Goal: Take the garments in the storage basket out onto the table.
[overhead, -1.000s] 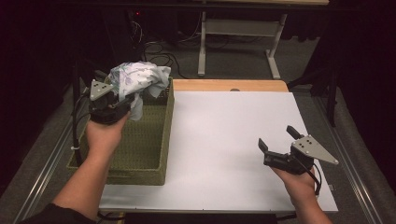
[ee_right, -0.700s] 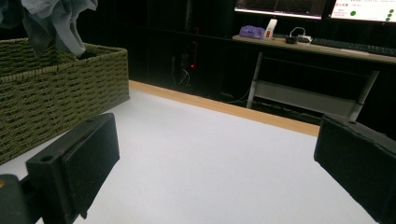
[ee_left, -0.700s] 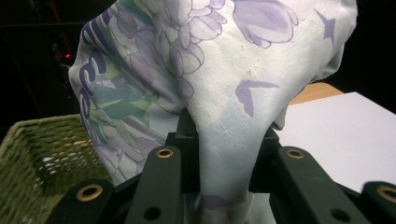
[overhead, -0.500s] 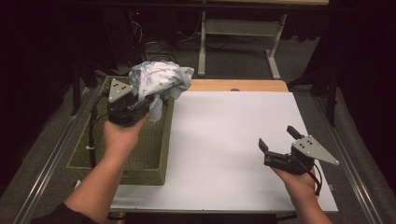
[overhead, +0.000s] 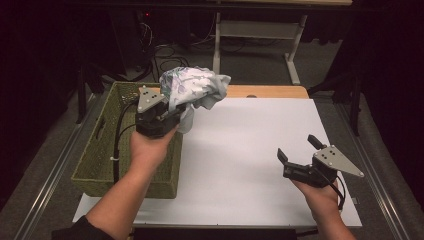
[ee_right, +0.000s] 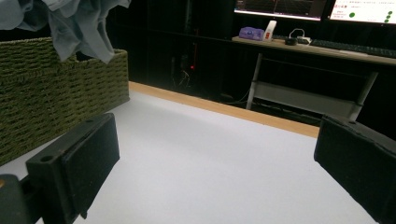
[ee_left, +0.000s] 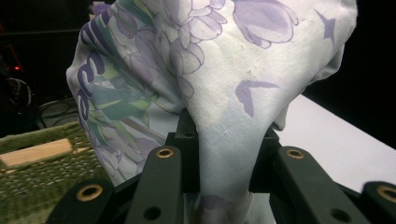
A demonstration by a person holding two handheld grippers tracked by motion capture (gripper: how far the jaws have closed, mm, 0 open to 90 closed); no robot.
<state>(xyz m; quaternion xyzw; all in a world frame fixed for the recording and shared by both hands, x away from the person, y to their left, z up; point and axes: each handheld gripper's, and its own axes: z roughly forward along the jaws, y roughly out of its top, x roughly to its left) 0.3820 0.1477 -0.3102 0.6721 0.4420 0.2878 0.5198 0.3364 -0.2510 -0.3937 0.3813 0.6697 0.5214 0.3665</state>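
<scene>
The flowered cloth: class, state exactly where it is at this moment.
In the high view the flowered cloth hangs bunched in the left gripper, held in the air over the right wall of the green woven basket, at the white table's left edge.

- Basket (overhead: 100, 150) sits at the table's (overhead: 240, 165) left edge.
- Left gripper (overhead: 167, 107) holds a cloth (overhead: 192, 87) above the basket's right wall.
- Right gripper (overhead: 299, 149) hovers over the table's near right corner.

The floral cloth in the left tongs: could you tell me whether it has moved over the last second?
Yes. The floral cloth has travelled right, from over the basket to its right rim.
</scene>
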